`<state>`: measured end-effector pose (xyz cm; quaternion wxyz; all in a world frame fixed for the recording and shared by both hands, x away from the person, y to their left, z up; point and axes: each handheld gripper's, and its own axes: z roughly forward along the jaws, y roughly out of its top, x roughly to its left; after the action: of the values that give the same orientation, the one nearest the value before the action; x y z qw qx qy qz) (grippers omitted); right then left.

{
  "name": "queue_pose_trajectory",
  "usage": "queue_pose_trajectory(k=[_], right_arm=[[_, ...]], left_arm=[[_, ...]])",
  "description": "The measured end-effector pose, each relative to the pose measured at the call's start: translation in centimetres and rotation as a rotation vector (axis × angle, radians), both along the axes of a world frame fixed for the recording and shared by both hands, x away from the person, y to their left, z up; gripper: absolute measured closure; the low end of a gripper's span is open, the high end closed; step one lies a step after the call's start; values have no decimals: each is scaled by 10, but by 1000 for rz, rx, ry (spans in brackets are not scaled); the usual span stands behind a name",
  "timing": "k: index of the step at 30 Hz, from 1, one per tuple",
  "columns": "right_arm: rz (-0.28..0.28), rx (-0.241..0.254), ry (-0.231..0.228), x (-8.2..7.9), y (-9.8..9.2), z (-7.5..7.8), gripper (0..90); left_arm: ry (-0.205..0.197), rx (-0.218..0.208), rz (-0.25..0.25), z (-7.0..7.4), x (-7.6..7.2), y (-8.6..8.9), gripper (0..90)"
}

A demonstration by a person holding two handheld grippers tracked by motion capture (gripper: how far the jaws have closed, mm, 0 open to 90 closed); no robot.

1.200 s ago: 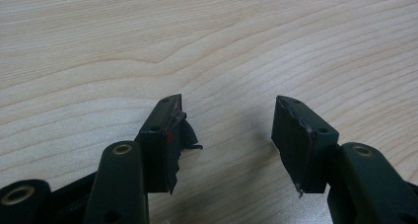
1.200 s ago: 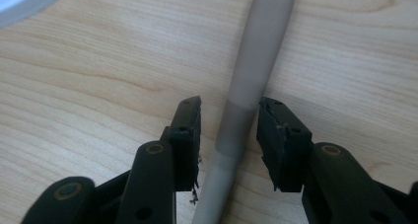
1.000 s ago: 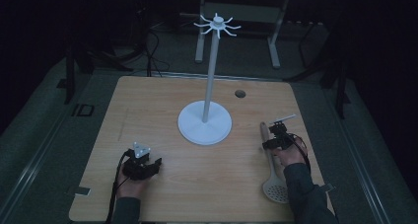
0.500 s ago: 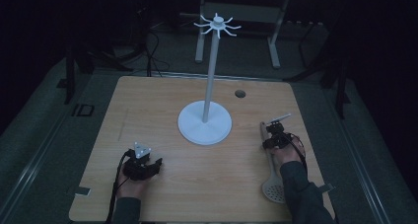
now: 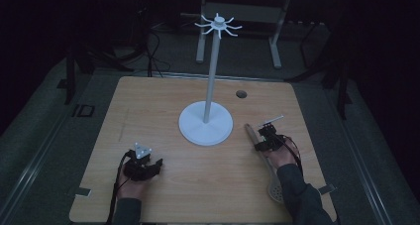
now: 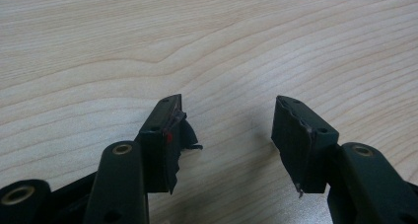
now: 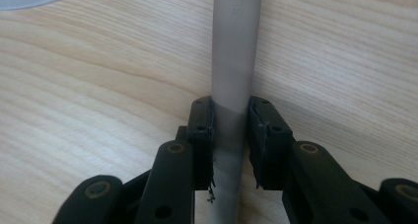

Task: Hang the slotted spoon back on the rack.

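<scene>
- Your right hand-held gripper (image 7: 230,135) had just been closing its jaws; they now clasped the grey handle of the slotted spoon (image 7: 235,46), which lay flat on the tabletop (image 5: 163,106).
- Your left hand-held gripper (image 6: 226,130) rested released, nothing between its jaws.
- Farther off stood the white hook stand (image 5: 206,123), hooks bare; the spoon looked ready to lift.
</scene>
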<state>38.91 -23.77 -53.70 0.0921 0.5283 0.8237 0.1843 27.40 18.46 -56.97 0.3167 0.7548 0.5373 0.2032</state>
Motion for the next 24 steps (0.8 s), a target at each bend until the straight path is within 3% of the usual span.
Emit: queue_pose_trajectory(k=[7,16,24], right_arm=[[39,44,-89,-6,4,13,731],[88,60,-199,-13,15,28,732],[119,115,-337,-21,22,43,731]], left_arm=[[-1,-5,4,0,1,1,461],[-4,-5,7,0,0,1,461],[-4,-4,7,0,0,1,461]])
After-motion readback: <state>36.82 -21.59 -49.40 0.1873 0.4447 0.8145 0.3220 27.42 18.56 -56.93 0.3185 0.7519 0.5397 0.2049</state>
